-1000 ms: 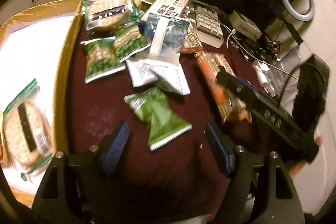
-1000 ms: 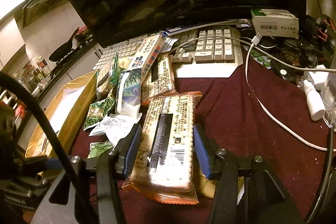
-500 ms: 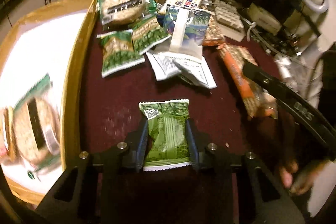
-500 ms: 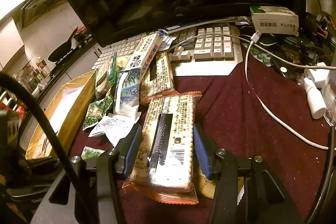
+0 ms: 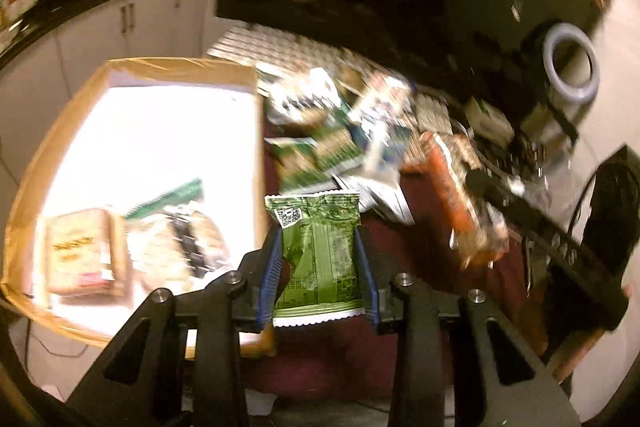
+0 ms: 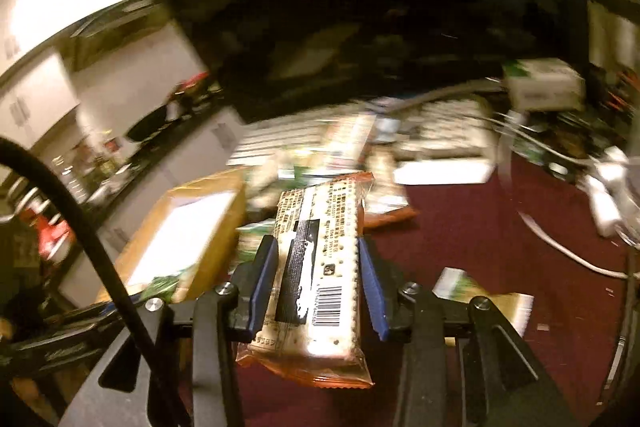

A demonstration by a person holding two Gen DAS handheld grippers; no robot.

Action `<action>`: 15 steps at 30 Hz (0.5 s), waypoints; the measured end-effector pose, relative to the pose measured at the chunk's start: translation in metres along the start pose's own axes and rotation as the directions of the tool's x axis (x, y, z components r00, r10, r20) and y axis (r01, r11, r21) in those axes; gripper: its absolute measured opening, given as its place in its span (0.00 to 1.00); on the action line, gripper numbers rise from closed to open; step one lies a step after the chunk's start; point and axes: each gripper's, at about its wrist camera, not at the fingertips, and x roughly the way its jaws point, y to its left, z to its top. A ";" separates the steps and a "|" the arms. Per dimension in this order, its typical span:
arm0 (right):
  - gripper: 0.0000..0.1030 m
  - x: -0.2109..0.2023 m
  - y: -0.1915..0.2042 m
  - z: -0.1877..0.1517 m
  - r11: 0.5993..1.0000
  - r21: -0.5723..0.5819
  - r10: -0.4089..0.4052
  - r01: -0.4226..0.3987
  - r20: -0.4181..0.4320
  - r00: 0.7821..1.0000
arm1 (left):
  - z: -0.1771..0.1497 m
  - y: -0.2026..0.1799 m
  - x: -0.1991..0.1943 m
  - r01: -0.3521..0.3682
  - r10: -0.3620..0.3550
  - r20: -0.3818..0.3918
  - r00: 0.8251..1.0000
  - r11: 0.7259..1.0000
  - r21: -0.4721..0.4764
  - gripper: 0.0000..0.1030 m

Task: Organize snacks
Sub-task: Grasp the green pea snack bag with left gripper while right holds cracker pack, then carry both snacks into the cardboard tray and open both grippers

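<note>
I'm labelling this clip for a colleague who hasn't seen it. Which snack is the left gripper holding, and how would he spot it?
Start at the cardboard box with the bright white floor, on the left of the dark red tabletop. Just right of the box's near corner, the left gripper clamps a small green packet. Unlike the blurred pile behind, it is plain dark green, with a QR code at its top corner and a white serrated bottom edge.

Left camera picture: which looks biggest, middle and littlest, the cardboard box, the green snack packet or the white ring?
1. cardboard box
2. green snack packet, though it is nearest the camera, which inflates it
3. white ring
</note>
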 end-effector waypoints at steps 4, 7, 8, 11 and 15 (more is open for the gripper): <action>0.33 0.028 0.040 0.012 0.996 -0.053 0.064 -0.066 -0.040 0.997 | 0.014 0.027 -0.018 -0.009 0.012 0.057 0.998 0.999 -0.048 0.36; 0.32 0.065 0.065 0.017 0.992 -0.067 0.097 -0.104 -0.090 0.991 | 0.025 0.054 -0.018 -0.038 0.045 0.070 0.997 0.994 -0.098 0.36; 0.32 0.083 0.075 0.018 0.992 -0.074 0.091 -0.101 -0.117 0.989 | 0.029 0.066 -0.017 -0.048 0.057 0.064 0.996 0.991 -0.125 0.36; 0.32 0.115 0.095 0.021 0.983 -0.058 0.163 -0.175 -0.175 0.971 | 0.033 0.090 -0.020 -0.086 0.098 0.082 0.992 0.986 -0.146 0.36; 0.32 0.148 0.123 0.024 0.985 -0.089 0.127 -0.150 -0.225 0.966 | 0.045 0.121 -0.005 -0.130 0.141 0.052 0.989 0.977 -0.170 0.36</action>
